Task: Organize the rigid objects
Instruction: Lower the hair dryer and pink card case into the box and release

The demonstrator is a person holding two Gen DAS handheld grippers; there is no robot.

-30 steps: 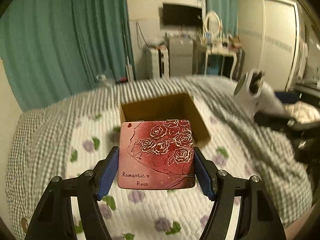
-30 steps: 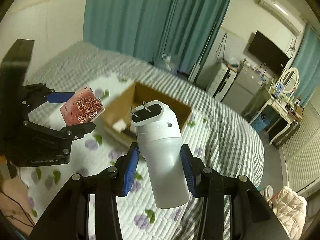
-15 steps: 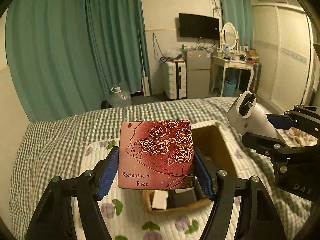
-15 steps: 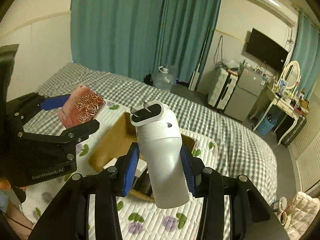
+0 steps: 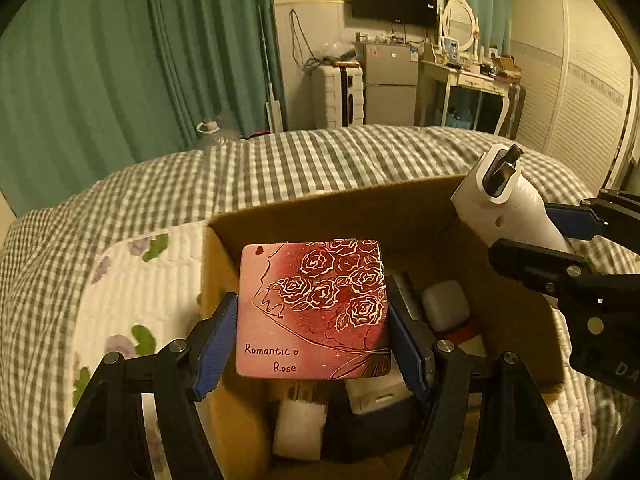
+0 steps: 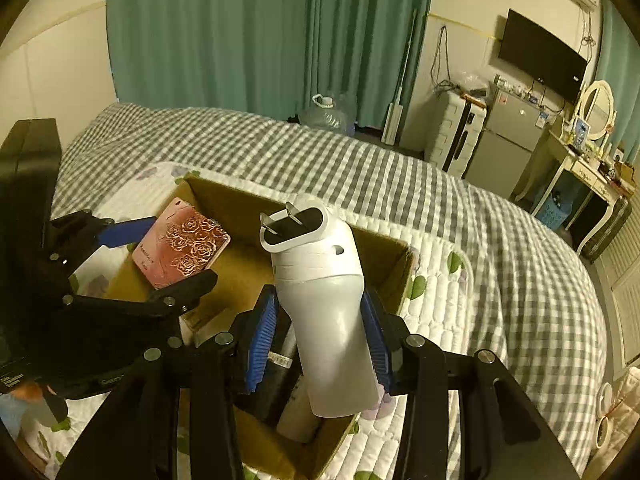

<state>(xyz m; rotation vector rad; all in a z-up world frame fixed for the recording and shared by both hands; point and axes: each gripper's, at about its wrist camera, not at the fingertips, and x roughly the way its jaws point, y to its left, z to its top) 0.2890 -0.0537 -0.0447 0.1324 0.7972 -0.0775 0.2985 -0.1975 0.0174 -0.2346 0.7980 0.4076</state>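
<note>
My left gripper (image 5: 312,340) is shut on a flat red case with gold roses and the words "Romantic Rose" (image 5: 314,310), held just above the open cardboard box (image 5: 320,208). The case also shows in the right wrist view (image 6: 180,254). My right gripper (image 6: 318,340) is shut on a white plug-in device with two metal prongs (image 6: 324,308), held over the box's right side. The device also shows in the left wrist view (image 5: 508,208). Inside the box lie several white and dark items (image 5: 444,306).
The box (image 6: 394,258) sits on a floral quilted pad (image 5: 132,280) on a grey checked bed (image 6: 400,184). Green curtains, a suitcase, a small fridge and a dressing table stand beyond the bed.
Both grippers have moved forward and down over the box. The box now fills the lower part of both views. Both grips are unchanged.
</note>
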